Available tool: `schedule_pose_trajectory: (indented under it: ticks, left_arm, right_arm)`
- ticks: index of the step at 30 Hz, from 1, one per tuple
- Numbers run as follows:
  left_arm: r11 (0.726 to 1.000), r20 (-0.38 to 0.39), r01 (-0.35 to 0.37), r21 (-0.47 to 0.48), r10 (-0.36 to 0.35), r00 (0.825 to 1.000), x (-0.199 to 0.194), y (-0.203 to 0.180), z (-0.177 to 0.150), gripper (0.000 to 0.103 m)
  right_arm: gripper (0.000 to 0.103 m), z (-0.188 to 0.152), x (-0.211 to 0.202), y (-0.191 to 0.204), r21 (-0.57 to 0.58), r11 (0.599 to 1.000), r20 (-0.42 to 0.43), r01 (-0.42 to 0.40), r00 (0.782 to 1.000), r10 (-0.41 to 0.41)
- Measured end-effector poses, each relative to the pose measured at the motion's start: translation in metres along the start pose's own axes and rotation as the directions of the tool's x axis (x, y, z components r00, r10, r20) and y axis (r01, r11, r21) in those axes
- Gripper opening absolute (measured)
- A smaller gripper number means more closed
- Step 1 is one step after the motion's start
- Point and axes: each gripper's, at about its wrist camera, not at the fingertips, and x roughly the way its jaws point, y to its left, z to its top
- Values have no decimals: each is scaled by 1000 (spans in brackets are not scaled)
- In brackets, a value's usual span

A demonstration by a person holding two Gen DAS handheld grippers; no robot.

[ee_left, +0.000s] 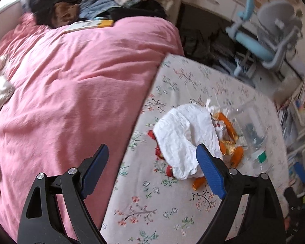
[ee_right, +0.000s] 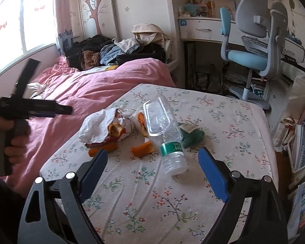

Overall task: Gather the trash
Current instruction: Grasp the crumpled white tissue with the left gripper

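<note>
The trash lies in a loose heap on the floral sheet (ee_right: 172, 193) of the bed, near its foot. A crumpled white tissue (ee_right: 95, 125) covers part of a torn wrapper (ee_right: 120, 131), with orange peels (ee_right: 142, 149) scattered around and under it. Just beside the peels an empty clear bottle (ee_right: 162, 130) lies on its side, its green label (ee_right: 171, 148) near the neck and its open mouth toward the right wrist camera. A small green cloth (ee_right: 193, 136) with a paper tag sits touching the bottle's far side.

The right tool (ee_right: 152, 158) hangs over the sheet short of the bottle's neck, jaws spread wide, gripping nothing. The left tool (ee_left: 152, 152) is likewise released and empty; in its own view its right blue pad overlaps the tissue (ee_left: 183, 138), though contact cannot be told. From the right wrist view the left tool (ee_right: 65, 109) appears at the left edge, blurred, carried by a hand (ee_right: 14, 142) above the pink duvet (ee_right: 87, 93).

The duvet covers the bed's other half, with a pile of clothes (ee_right: 116, 50) at the head. A blue-and-grey chair (ee_right: 252, 40) stands by a white desk (ee_right: 203, 29) past the bed.
</note>
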Motion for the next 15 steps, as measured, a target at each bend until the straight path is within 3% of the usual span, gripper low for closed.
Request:
schedule_pose_trajectory:
  ticks: [7,8,9,12,15]
  left_arm:
    - [991,-55,-74,112,81,995,48,-34,8,84]
    - [990,-53,-80,113,86,995,52,-35,9,75]
    - [991,-61,-74,113,81,995,56,-35,9,56]
    - [998,-114,21,67,-13,993,59,-29,14,14]
    - [995,-69,50,84,-44,997,38,-29,19,9]
  right_arm:
    - [87,1,5,1,4,1000,-12,-10,1000,10]
    - [87,2,6,2,2,1000,-17,-11,1000,11]
    - [87,2,7,3,0,1000,-21,-12,1000,12]
    - [87,1,11,6,-8,1000,-33,-30,999,30]
    - [87,-1,16,15,-27,997,-55,-68,996,66]
